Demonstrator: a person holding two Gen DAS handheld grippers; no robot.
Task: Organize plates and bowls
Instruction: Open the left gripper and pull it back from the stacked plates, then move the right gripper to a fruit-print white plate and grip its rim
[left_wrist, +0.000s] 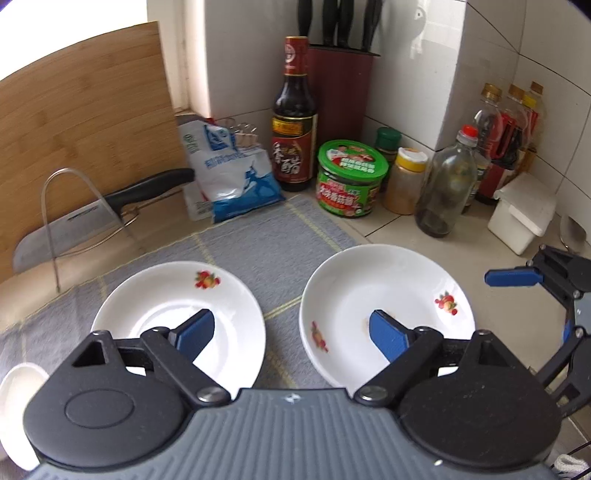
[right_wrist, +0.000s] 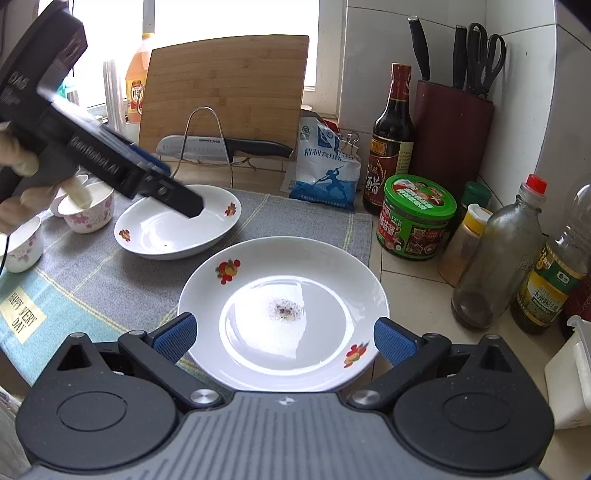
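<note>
Two white plates with fruit prints lie side by side. The left plate (left_wrist: 177, 306) (right_wrist: 173, 232) rests on the grey mat (left_wrist: 280, 236). The right plate (left_wrist: 384, 295) (right_wrist: 284, 295), with dark specks in its middle, lies half on the mat and half on the tiles. My left gripper (left_wrist: 293, 332) (right_wrist: 184, 205) hovers open above the gap between the plates, holding nothing. My right gripper (right_wrist: 284, 339) (left_wrist: 539, 302) is open too. In its own view its blue pads (right_wrist: 395, 341) flank the right plate's near rim. Small flowered bowls (right_wrist: 90, 206) stand at the mat's left end.
A wire rack with a knife (left_wrist: 74, 221) and a wooden cutting board (left_wrist: 85, 122) stand at the back left. A salt bag (left_wrist: 229, 173), vinegar bottle (left_wrist: 293, 122), green jar (left_wrist: 351, 177), glass bottles (left_wrist: 447, 184), knife block (left_wrist: 340, 88) and white box (left_wrist: 521, 214) line the wall.
</note>
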